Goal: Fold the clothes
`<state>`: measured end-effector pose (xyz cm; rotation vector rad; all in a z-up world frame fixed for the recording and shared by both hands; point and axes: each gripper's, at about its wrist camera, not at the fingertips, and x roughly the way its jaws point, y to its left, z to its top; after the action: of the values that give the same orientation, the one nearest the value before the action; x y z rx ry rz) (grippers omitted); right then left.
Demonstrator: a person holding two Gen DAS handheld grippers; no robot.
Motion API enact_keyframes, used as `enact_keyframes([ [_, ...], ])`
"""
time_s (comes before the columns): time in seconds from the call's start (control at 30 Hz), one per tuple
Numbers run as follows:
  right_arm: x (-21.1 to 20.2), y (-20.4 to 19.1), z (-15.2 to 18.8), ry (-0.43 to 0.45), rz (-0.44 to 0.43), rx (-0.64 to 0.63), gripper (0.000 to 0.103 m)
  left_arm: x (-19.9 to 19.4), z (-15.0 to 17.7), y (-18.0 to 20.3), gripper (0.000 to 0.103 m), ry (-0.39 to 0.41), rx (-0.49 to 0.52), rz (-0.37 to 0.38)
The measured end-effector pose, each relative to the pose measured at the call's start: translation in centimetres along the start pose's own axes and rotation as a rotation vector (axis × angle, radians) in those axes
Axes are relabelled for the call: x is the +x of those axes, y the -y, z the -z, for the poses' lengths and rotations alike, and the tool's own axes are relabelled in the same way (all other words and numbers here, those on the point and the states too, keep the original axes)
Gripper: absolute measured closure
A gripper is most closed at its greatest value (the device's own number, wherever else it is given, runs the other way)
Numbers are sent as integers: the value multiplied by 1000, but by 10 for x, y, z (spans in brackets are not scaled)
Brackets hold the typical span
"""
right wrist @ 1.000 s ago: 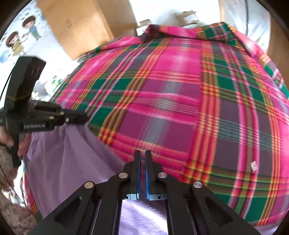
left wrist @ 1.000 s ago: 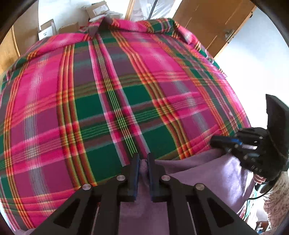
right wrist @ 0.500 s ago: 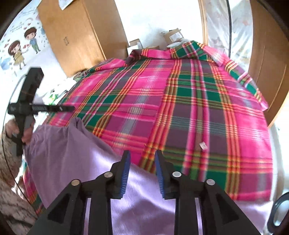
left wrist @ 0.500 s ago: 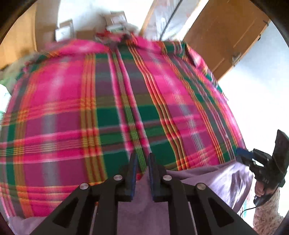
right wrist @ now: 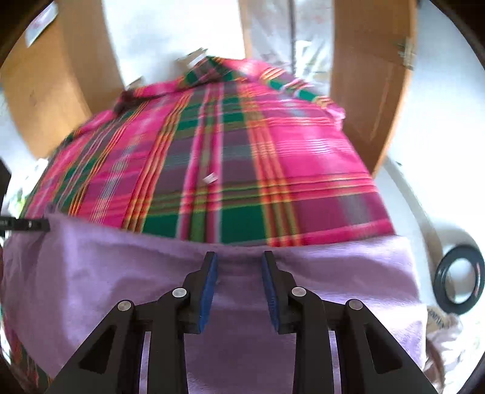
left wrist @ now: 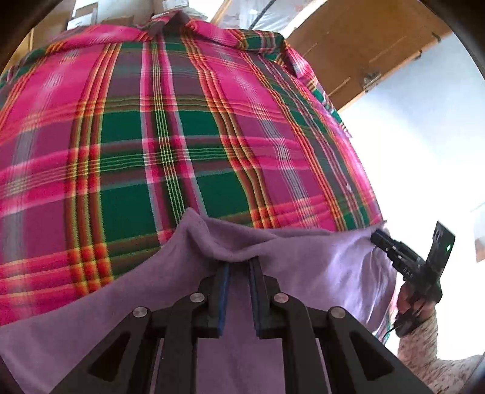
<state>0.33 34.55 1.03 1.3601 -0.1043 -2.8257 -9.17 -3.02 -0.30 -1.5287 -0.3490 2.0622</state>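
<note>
Lilac garment [left wrist: 303, 266] is laid over a pink-green plaid cloth [left wrist: 182, 136]; no writing can be read. Its bunched fold is covering the slightly parted left gripper [left wrist: 239, 266], so a grip cannot be told. The right gripper [right wrist: 239, 260] is spread wide and empty.

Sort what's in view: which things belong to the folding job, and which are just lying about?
Job: purple garment, left gripper, right gripper, plaid cloth beneath.

Lying about: black ring, small white scrap on the plaid, cardboard boxes behind.

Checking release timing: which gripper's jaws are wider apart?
The right gripper: wide gap, pads bare. The left gripper has a narrower gap, with the purple cloth bunched over its tips.
</note>
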Motion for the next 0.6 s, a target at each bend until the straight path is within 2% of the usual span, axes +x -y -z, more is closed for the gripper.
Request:
enact_keyframes([
  [0.1, -15, 24, 2, 67, 68, 100, 72, 1, -2, -3, 91, 5, -10, 9],
  [0.2, -21, 54, 9, 64, 101, 220, 71, 0, -3, -7, 91, 9, -40, 27],
  [0.3, -21, 73, 18, 32, 170, 272, 71, 0, -6, -7, 91, 17, -41, 21],
  [0.4, -18, 85, 25, 14, 191, 332, 71, 2, -12, -7, 91, 34, -51, 20],
  [0.6, -22, 81, 27, 28, 212, 318, 71, 8, -31, -17, 91, 99, -112, 24],
])
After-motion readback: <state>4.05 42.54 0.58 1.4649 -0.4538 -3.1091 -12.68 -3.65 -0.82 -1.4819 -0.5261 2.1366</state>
